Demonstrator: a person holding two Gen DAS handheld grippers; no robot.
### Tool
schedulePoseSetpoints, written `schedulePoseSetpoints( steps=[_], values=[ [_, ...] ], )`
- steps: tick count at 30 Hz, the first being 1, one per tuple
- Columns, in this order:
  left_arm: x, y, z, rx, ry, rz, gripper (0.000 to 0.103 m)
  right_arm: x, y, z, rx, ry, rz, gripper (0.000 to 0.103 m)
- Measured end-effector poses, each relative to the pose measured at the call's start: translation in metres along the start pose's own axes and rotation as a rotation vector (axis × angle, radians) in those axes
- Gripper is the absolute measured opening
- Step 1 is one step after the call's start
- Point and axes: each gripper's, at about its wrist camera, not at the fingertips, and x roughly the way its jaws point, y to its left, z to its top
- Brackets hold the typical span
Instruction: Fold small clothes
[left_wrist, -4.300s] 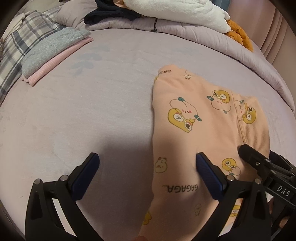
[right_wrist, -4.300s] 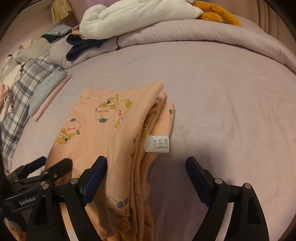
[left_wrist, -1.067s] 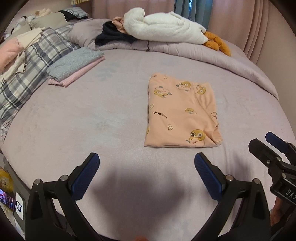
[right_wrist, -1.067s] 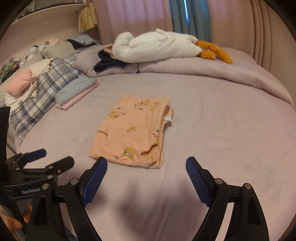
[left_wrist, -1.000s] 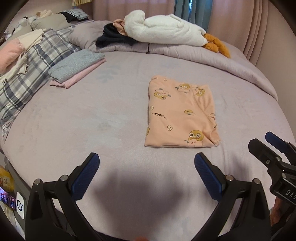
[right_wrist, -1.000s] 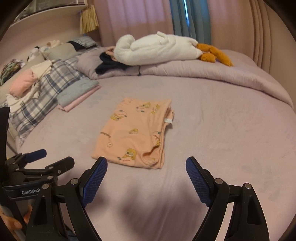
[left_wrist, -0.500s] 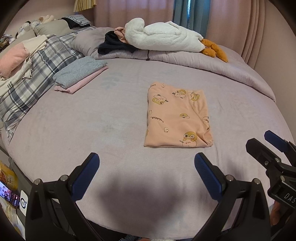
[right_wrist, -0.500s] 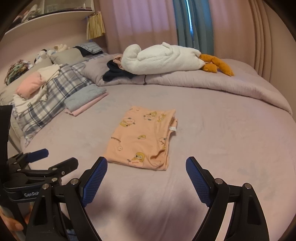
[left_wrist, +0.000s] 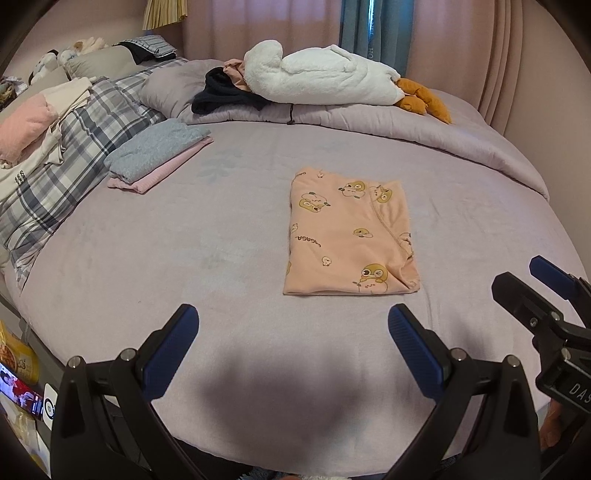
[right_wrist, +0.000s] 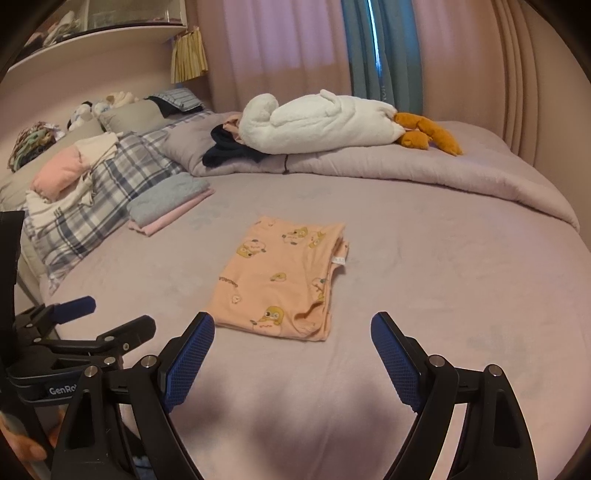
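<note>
A peach garment with duck prints (left_wrist: 349, 236) lies folded into a flat rectangle on the mauve bed (left_wrist: 184, 240); it also shows in the right wrist view (right_wrist: 282, 280), with a white label at its right edge. My left gripper (left_wrist: 293, 332) is open and empty, held back from the garment's near edge. My right gripper (right_wrist: 293, 339) is open and empty, also short of the garment. Each gripper shows at the side of the other's view, the right one (left_wrist: 532, 284) and the left one (right_wrist: 107, 317).
A folded grey and pink stack (left_wrist: 159, 155) lies at the far left. A plaid blanket with clothes (left_wrist: 62, 147) covers the left side. A rolled duvet (left_wrist: 369, 122) with a white plush goose (left_wrist: 325, 77) and dark clothes (left_wrist: 221, 98) lies along the back.
Both grippers have pulled back and up from the folded garment, which now lies farther off and smaller in both views. The garment itself has not moved.
</note>
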Motion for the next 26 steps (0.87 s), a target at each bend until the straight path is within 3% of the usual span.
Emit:
schedulePoseSetpoints(
  steps=[26],
  values=[
    [0.0013, -0.0036, 0.0025, 0.010, -0.005, 0.005, 0.103, -0.0015, -0.0029, 0.0014, 0.002, 0.002, -0.005, 0.086]
  ],
)
